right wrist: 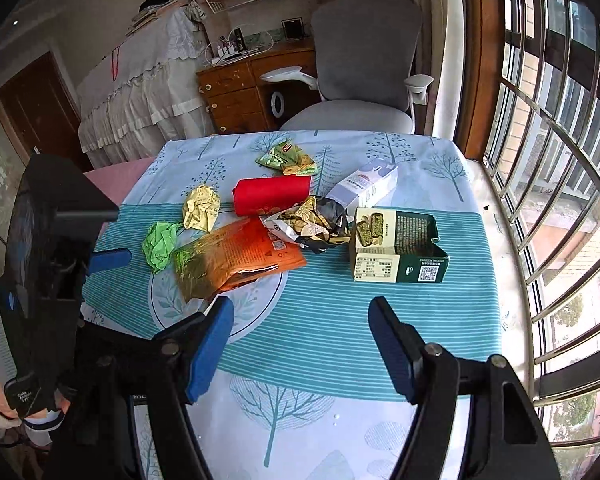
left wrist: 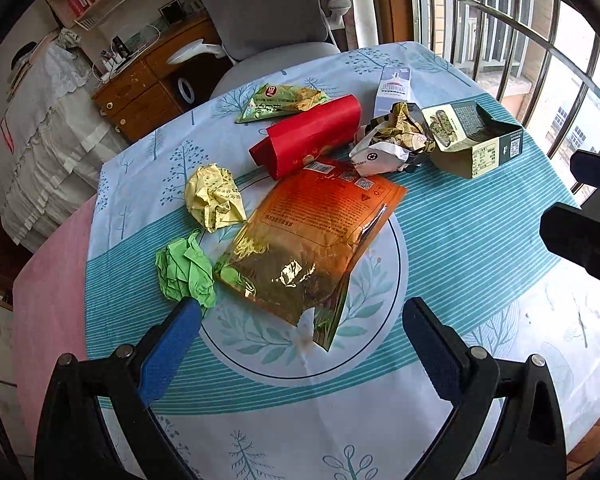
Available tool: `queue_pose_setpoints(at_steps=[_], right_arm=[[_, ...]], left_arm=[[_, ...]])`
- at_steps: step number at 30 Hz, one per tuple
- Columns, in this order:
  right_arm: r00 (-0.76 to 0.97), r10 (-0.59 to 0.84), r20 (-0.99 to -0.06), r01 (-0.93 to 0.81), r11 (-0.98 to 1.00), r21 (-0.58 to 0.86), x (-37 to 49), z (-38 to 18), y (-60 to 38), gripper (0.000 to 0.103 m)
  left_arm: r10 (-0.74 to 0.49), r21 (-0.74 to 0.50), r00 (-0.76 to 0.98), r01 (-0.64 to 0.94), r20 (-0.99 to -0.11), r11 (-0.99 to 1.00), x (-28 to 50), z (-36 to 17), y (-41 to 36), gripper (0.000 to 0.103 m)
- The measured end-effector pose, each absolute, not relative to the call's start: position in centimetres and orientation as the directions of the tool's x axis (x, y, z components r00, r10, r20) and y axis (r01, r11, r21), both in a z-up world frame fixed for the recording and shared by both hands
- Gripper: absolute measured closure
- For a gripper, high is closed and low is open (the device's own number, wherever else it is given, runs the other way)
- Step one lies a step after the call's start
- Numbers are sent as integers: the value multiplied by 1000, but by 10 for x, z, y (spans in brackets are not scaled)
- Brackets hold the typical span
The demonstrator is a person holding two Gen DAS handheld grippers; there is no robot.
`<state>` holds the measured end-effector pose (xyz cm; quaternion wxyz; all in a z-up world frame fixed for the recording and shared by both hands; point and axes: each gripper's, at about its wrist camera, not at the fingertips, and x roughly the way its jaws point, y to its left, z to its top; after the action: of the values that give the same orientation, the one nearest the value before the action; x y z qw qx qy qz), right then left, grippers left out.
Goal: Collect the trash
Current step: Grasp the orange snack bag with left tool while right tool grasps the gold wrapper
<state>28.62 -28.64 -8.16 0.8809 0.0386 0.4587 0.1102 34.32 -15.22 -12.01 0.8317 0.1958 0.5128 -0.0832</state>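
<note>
Trash lies on a tablecloth [left wrist: 460, 240]. There is an orange and gold foil bag [left wrist: 312, 240] [right wrist: 236, 264], a green paper ball [left wrist: 186, 270] [right wrist: 160, 246] and a yellow paper ball [left wrist: 214, 198] [right wrist: 201, 208]. Farther back lie a red pouch [left wrist: 308, 136] [right wrist: 272, 196], a green snack wrapper [left wrist: 284, 102] [right wrist: 288, 158], a crumpled gold and white wrapper [left wrist: 392, 140] [right wrist: 308, 226], an open green carton [left wrist: 476, 140] [right wrist: 396, 248] and a pale box [left wrist: 392, 88] [right wrist: 368, 186]. My left gripper [left wrist: 304, 304] is open above the foil bag's near end, its left pad [left wrist: 172, 344] beside the green ball. My right gripper [right wrist: 302, 304] hangs open over bare cloth, nearer than the carton.
A pink cloth [left wrist: 48, 280] shows at the table's left edge. A grey office chair [right wrist: 364, 72] stands at the far side, with a wooden desk [right wrist: 244, 88] behind it. Window bars [right wrist: 548, 160] run close along the right. The left tool's body [right wrist: 48, 264] fills the right wrist view's left side.
</note>
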Motion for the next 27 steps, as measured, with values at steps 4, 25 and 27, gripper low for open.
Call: queue_pose_setpoints(at_steps=[4, 25, 27], right_arm=[[544, 237, -805, -207, 967, 145, 319, -95, -288, 33], [441, 242, -864, -511, 860, -20, 410, -150, -246, 38], [435, 253, -864, -496, 868, 5, 411, -149, -248, 57]], left_arm=[[114, 266, 421, 323, -900, 908, 377, -146, -152, 3], [-30, 25, 230, 230, -973, 973, 429, -164, -128, 89], [-57, -13, 225, 193, -973, 981, 430, -157, -121, 92]])
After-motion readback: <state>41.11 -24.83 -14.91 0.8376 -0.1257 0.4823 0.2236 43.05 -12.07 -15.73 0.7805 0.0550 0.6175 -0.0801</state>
